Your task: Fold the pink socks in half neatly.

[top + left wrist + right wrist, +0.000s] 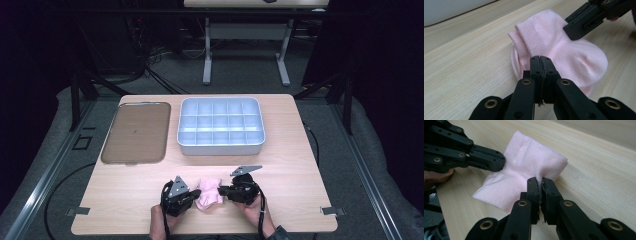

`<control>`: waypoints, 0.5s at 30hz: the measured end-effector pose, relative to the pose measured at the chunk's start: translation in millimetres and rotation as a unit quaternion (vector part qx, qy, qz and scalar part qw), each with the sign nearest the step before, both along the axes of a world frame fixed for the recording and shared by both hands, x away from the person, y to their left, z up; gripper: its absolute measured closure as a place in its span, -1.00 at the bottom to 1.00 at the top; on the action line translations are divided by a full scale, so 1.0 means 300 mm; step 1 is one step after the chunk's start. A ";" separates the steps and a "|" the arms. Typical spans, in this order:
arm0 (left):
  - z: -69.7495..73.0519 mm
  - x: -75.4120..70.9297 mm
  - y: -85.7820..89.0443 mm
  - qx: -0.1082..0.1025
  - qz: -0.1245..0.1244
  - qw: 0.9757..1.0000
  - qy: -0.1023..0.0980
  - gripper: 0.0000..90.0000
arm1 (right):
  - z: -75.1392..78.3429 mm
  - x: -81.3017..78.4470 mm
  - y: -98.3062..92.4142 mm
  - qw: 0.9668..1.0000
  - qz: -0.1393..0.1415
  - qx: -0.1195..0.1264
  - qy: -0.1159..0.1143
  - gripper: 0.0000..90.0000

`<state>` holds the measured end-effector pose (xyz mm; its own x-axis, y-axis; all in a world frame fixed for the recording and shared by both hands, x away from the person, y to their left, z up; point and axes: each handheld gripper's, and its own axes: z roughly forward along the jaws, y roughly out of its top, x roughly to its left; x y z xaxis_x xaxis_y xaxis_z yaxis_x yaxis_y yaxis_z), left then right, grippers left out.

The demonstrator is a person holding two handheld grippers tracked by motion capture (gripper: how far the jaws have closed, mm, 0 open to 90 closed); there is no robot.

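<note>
High view: your two hands come in from the near edge of the wooden table (300,165), each holding a black claw, and a pink sock (209,193) lies between the two claws. Your left gripper (196,195) points inward at the sock from one side, your right gripper (223,190) from the other, both held low and roughly level over the tabletop. A grey three-cornered plate rides on top of each. No brand, label or writing can be read on anything here.

Beyond the claws, farther up the table, stand a white compartment tray (221,146) ahead of your right gripper and a flat brown tray (136,132) ahead of your left; the two gripper views leave both out, apart from a pale edge at the top corner of the left gripper view.

Left gripper view brings what the overhead cannot: your left gripper (541,58) has its jaws pressed together on a fold of the sock (564,57) near its ribbed cuff, and the sock's rounded end bulges just to the right of the jaws. Your right gripper (569,31) comes in from the upper right, its tip on the fabric.

Right gripper view shows the mirror grip: your right gripper (541,180) has its jaws closed on a pinch of the sock (524,167) at its edge, with your left gripper (502,161) reaching in from the left and nipping the cuff.
</note>
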<state>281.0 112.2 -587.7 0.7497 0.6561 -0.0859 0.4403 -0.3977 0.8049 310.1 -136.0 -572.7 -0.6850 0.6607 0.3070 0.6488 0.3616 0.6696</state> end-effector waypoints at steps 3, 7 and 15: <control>0.000 0.000 -0.005 0.000 0.006 1.000 -0.001 0.98 | 0.026 -0.007 0.007 1.000 0.005 -0.008 -0.011 0.89; 0.001 0.000 -0.008 0.001 0.009 1.000 0.000 0.98 | 0.054 -0.009 0.017 1.000 0.012 -0.013 -0.021 0.89; 0.001 0.001 -0.009 -0.002 0.012 1.000 0.003 0.98 | 0.100 -0.004 0.053 0.999 0.027 -0.027 -0.038 0.89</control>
<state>281.3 109.4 -587.4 0.7327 0.6742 -0.0929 0.4546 -0.3834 0.8039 309.1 -120.1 -542.8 -0.7401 0.6361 0.2181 0.5757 0.4318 0.6943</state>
